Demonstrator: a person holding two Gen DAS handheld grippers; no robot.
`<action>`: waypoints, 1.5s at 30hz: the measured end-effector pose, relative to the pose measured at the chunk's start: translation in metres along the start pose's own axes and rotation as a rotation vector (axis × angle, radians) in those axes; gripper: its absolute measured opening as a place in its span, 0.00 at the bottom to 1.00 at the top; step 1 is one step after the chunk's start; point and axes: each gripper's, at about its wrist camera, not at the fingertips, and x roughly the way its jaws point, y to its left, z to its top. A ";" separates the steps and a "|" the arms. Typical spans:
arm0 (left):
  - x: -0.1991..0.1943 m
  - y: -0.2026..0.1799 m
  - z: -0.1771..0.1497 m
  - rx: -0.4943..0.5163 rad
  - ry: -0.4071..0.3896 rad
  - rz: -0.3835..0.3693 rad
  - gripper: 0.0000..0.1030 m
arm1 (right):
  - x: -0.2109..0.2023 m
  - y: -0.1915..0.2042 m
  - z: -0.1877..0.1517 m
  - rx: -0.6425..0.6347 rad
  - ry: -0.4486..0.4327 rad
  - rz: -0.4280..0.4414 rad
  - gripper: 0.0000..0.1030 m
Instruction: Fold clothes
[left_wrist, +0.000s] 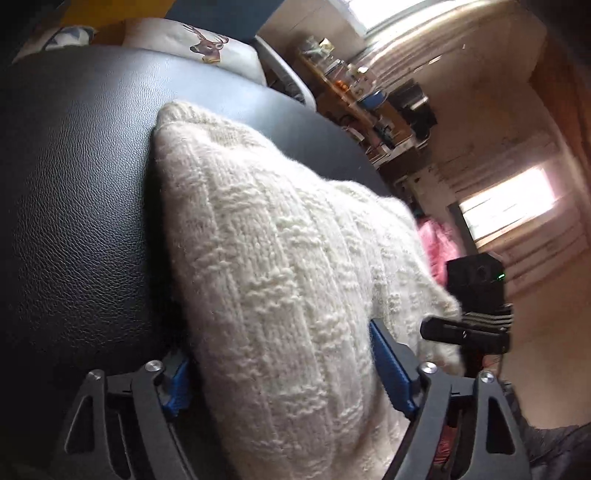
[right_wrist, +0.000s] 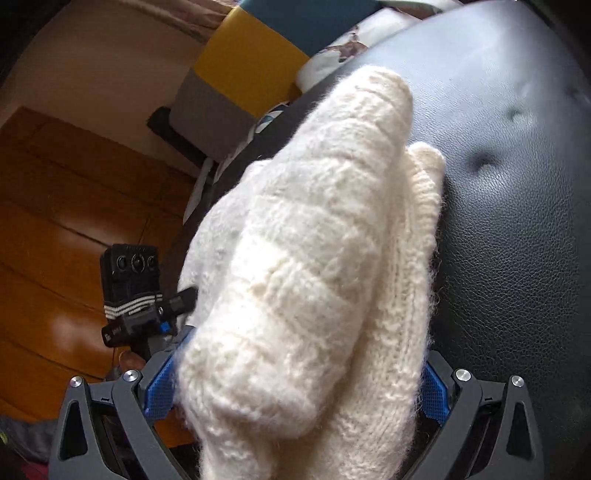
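Sweater (left_wrist: 280, 280), cream knit, lies bunched on the black leather seat (left_wrist: 81, 192) near its edge, long axis running away from both grippers. Left gripper (left_wrist: 280, 384) and right gripper (right_wrist: 295, 391) each clench a thick fold (judging by the pads). Lift evenly, keeping both ends level.

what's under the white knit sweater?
The white knit sweater lies on a black leather cushion, bare around it. Both grippers, left and right, clamp it. Anything beneath the bundle is covered.
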 end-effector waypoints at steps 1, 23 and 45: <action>0.001 -0.004 0.000 0.009 -0.015 0.017 0.67 | -0.001 0.000 0.000 0.009 -0.005 -0.012 0.98; 0.016 -0.146 0.021 0.310 -0.120 -0.059 0.45 | -0.079 0.019 -0.070 -0.069 -0.254 -0.187 0.48; 0.229 -0.214 0.106 0.451 0.143 0.044 0.55 | -0.174 -0.111 -0.075 0.190 -0.529 -0.436 0.49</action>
